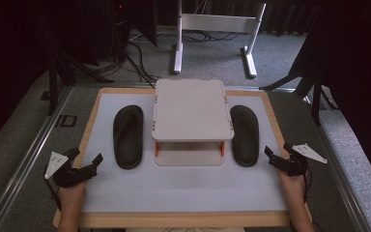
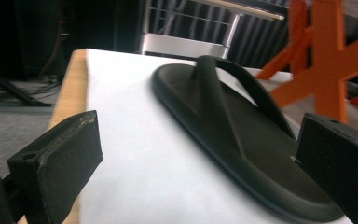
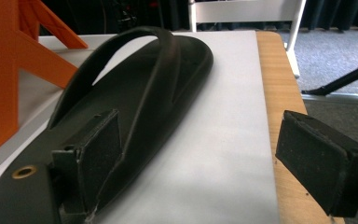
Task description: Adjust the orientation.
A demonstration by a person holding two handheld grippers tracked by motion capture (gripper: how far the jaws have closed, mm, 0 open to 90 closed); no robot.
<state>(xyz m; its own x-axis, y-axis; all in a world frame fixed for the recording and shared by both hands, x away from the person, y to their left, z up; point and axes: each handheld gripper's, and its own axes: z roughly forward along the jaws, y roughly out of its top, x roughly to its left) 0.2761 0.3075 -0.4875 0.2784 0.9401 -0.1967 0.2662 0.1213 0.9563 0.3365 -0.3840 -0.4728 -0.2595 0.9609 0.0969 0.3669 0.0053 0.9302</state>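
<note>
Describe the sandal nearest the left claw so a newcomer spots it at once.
On the white mat stands a pale two-tier shelf, flanked by two black flip-flops. The left flip-flop lies beside the shelf, just ahead of the open left claw, unlike its twin across the shelf.

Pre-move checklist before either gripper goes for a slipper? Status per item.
1. Left gripper jaws open, nothing between them: ok.
2. Right gripper jaws open, nothing between them: ok.
3. Left slipper flat on the white mat, strap up, apart from the rack: ok.
4. Right slipper flat on the mat, strap up: ok.
5. Rack's lower shelf free of things: cannot tell, top shelf hides most of it.
6. Left gripper lined up on its slipper: not ok, slipper sits off to one side in the left gripper view.
</note>
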